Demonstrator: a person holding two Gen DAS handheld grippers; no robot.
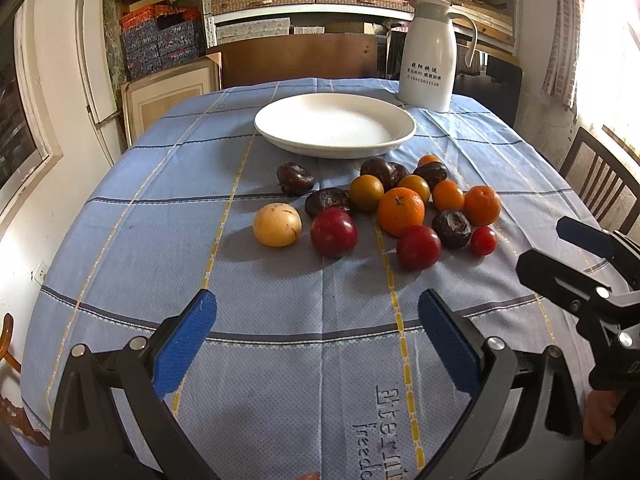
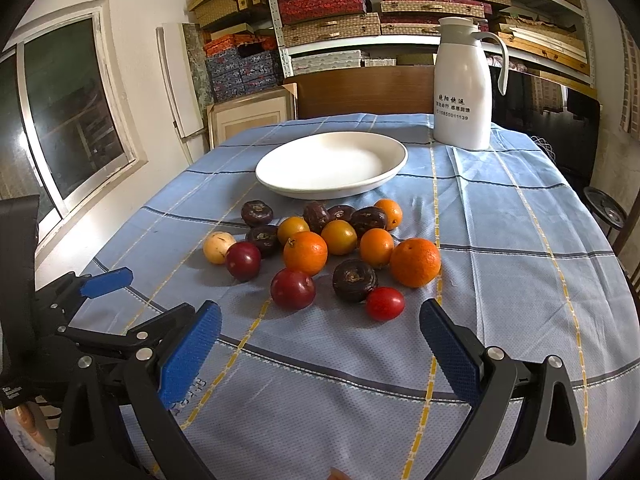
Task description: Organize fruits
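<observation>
- Fruits (image 1: 400,208) sit loose in a cluster on the desk (image 1: 280,320), ahead of both tongs, none grasped.
- Left tongs (image 1: 318,320): released, blue pads wide apart, nothing between them, low over the blue checked cloth (image 2: 500,240).
- Right tongs (image 2: 320,326): released too, pads spread and empty, just short of the cluster.
- Nearest the right tongs: small red tomato (image 2: 385,303), just ahead between the pads, with a dark brown fruit (image 2: 354,281) touching it behind.
- Nearest the left tongs: two dark red round fruits (image 1: 333,232), straight ahead; pale yellow fruit (image 1: 277,225) ahead-left of them, slightly apart from the rest.
- Oranges (image 2: 415,262) and yellow-green fruits (image 2: 339,237) are packed mid-cluster, with more dark brown ones at the far side.
- White plate (image 2: 276,184) lies beyond the cluster, nothing on it; nearest fruits are close to its rim, contact unclear.
- White jug (image 2: 464,84) stands upright beyond the plate, to the far right.
- The tongs are side by side, apart, each visible at the edge of the other's view.
</observation>
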